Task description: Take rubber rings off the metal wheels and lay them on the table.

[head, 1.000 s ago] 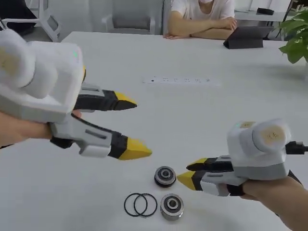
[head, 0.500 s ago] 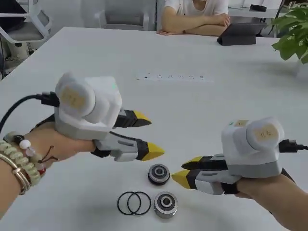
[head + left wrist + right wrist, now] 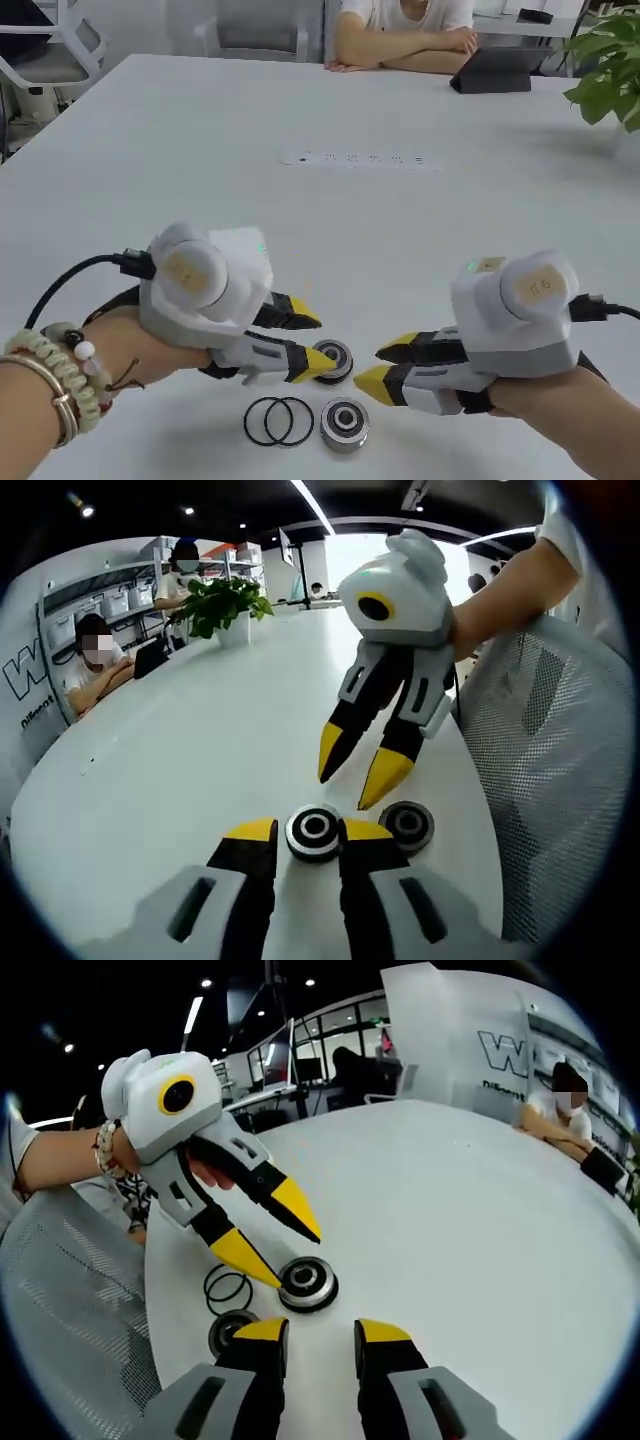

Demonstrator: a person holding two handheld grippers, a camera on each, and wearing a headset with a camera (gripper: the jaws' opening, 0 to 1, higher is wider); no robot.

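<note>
A large outlined "W" stands on the white wall panel (image 3: 503,1052) at the far right of the right gripper view, with a smaller line of lettering just beneath it (too small to read with certainty). The same letter shows again at the far left of the left gripper view. In the head view, the round cap (image 3: 538,287) of the right gripper (image 3: 385,362) carries two small dark marks, perhaps digits, too blurred to read, and the cap (image 3: 186,273) of the left gripper (image 3: 318,341) is no clearer.
</note>
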